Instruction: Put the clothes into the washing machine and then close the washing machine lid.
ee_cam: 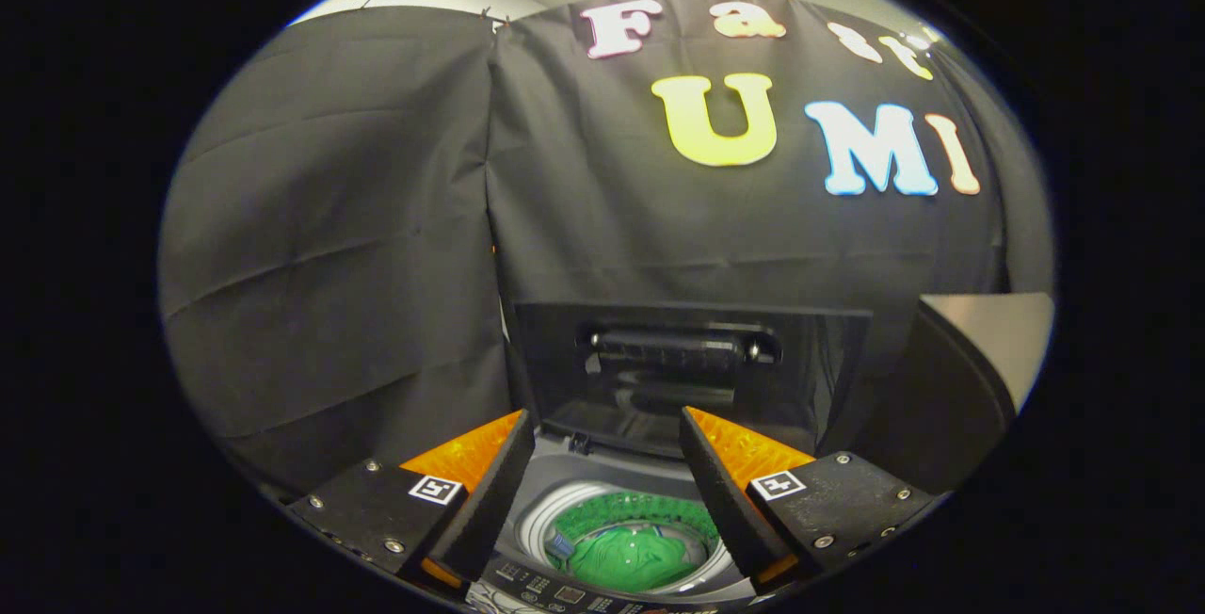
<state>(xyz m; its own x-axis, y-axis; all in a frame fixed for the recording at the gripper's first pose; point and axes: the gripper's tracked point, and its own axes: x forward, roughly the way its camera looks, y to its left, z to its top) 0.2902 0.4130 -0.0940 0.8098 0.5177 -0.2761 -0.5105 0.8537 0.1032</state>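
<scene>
A small top-loading washing machine [565, 487] stands below and ahead of my gripper [602, 421]. Its dark lid [692, 360] is raised upright at the back, with a bar handle [673, 348] across it, just beyond my fingertips. A green garment [626, 557] lies down in the round drum, seen between my fingers. Both fingers stand wide apart with nothing between them, above the drum opening.
The machine's control panel [555, 590] runs along its near edge below the fingers. Black cloth walls close in behind and to the left. A light-topped surface [988, 331] juts in at the right of the lid.
</scene>
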